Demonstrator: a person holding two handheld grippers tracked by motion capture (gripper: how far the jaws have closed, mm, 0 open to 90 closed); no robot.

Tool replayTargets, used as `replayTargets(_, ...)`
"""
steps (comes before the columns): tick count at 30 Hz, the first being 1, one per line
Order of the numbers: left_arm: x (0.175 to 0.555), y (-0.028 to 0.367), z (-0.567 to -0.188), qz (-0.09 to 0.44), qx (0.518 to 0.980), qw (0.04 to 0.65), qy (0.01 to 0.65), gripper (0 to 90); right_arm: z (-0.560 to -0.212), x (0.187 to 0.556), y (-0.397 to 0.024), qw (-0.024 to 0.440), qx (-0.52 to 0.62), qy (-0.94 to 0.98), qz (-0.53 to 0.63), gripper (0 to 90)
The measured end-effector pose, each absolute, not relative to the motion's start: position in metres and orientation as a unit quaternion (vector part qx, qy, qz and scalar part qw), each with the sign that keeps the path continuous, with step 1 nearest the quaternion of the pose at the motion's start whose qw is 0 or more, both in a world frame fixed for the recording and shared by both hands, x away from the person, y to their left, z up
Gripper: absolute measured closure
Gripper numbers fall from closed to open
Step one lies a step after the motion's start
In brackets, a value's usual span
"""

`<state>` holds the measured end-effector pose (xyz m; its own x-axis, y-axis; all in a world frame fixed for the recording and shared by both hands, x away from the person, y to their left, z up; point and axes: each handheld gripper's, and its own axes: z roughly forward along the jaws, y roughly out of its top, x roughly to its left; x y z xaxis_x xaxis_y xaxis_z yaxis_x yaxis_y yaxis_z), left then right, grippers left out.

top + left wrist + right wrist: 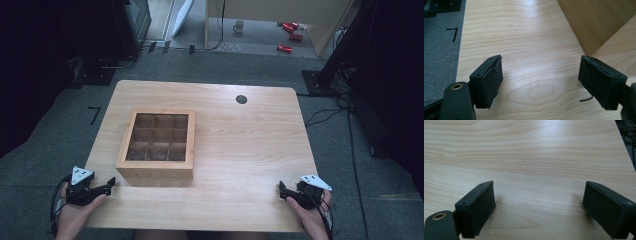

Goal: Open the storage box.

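Fingers (489, 82) on the left gripper (100, 189) are spread wide and hold nothing. So are the fingers (477, 208) on the right gripper (285, 192). Both rest at the near edge of the tabletop (240, 145), one at each near corner.

I think the work has not started yet. Next, a gripper must reach for the wooden box (156, 145), which sits left of the middle, near the left gripper. Its corner (596, 25) is just ahead of the left fingers.

The box has nine small square holes. They look empty, but they are dark, so I cannot be sure.

Wooden table (240, 150), compartmented box (156, 146) atop
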<state>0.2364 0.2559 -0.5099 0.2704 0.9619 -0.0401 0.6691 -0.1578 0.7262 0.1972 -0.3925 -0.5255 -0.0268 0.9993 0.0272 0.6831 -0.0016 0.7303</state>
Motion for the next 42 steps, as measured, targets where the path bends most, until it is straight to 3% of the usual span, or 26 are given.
replayTargets(17, 0.237, 0.242, -0.478, 0.157, 0.724, 0.438, 0.510, 31.2, -0.525, 0.199, -0.391, 0.269, 0.645, 0.652, 0.293, 10.7)
replayTargets(24, 0.244, 0.223, -0.475, 0.149, 0.745, 0.415, 0.501, 41.0, -0.524, 0.200, -0.388, 0.270, 0.654, 0.646, 0.286, 13.2)
replayTargets(36, 0.246, 0.217, -0.472, 0.137, 0.745, 0.417, 0.503, 43.3, -0.503, 0.201, -0.351, 0.283, 0.624, 0.664, 0.299, 13.4)
replayTargets(42, 0.248, 0.219, -0.472, 0.128, 0.745, 0.418, 0.504, 43.5, -0.493, 0.204, -0.324, 0.267, 0.610, 0.671, 0.327, 13.5)
